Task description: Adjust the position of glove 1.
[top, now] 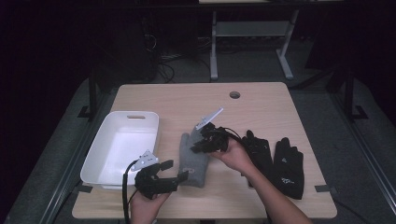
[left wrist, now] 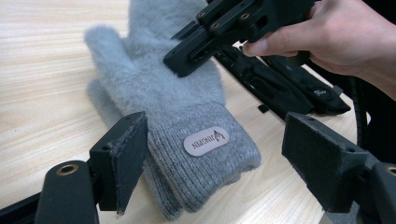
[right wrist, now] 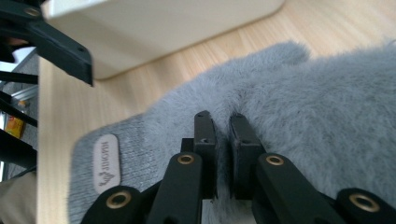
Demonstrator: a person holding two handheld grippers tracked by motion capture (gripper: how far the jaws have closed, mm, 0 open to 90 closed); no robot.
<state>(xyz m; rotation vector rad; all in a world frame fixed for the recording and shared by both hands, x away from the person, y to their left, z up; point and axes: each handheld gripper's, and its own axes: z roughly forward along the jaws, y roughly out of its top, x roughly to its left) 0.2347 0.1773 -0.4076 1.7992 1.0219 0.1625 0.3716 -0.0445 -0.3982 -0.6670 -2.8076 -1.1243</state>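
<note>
A pair of fuzzy grey mittens (top: 194, 161) lies stacked mid-table, cuffs toward me, with a small label (left wrist: 206, 140) on the top cuff. My right gripper (top: 198, 145) is over the mitten's palm, jaws shut, tips (right wrist: 223, 126) down at the fur (right wrist: 303, 93); whether any fur is pinched I cannot tell. In the left gripper view the right gripper (left wrist: 180, 63) rests its tip on the mitten (left wrist: 187, 98). My left gripper (top: 175, 169) stands open at the cuff end, its pads (left wrist: 133, 154) wide on either side of the cuff without touching it.
A white plastic bin (top: 105, 140) stands at the left, close to the mittens. A pair of black gloves (top: 275, 161) lies at the right of the mittens. The wooden table (top: 177, 100) has a cable hole (top: 235, 94) near its far edge.
</note>
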